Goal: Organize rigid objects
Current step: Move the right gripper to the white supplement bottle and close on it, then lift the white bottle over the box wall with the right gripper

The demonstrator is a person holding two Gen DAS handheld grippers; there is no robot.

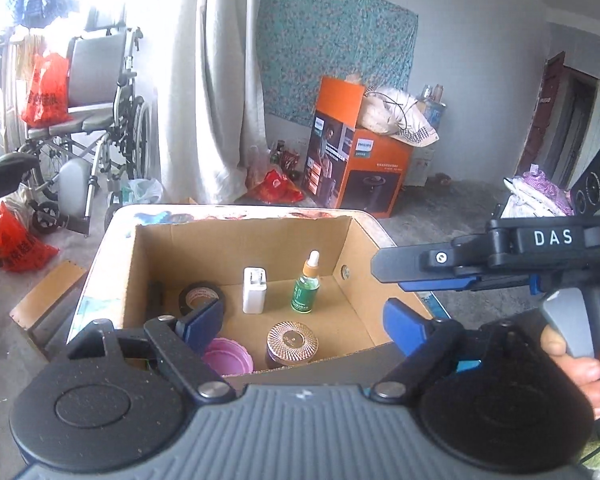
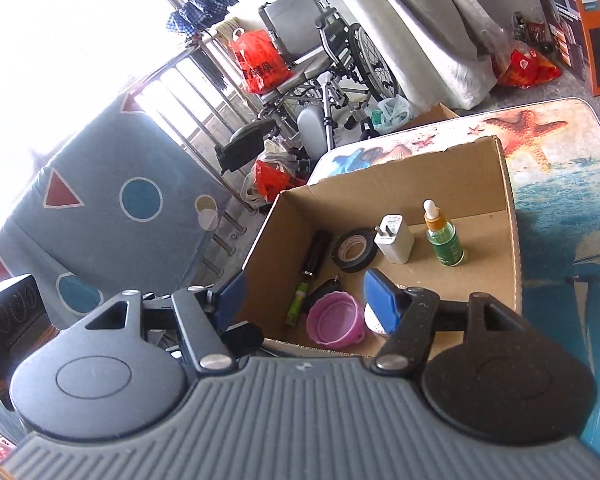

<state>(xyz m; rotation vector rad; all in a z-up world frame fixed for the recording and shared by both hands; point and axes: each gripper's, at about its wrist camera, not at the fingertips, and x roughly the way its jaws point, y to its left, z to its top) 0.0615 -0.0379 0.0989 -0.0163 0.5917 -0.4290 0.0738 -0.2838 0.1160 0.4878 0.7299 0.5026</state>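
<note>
Both tools stand empty with jaws spread: left tool (image 1: 304, 316), right tool (image 2: 304, 294), over the near edge of the cardboard box (image 1: 240, 240). Box sits on a sea-print table (image 2: 560, 184). Inside: tape roll (image 1: 200, 294) at 9 o'clock, white charger (image 1: 254, 290) and green dropper bottle (image 1: 306, 286) toward 12, pink cup (image 1: 228, 356) and gold-lidded jar (image 1: 292, 342) at 6. Room: wheelchair (image 1: 96, 120), curtain (image 1: 212, 80), orange carton (image 1: 356, 160). Right view alone shows the dark pen (image 2: 314, 258), green tube (image 2: 296, 300) and starfish print (image 2: 528, 132); left view alone shows the hand (image 1: 580, 364) on the right tool.
</note>
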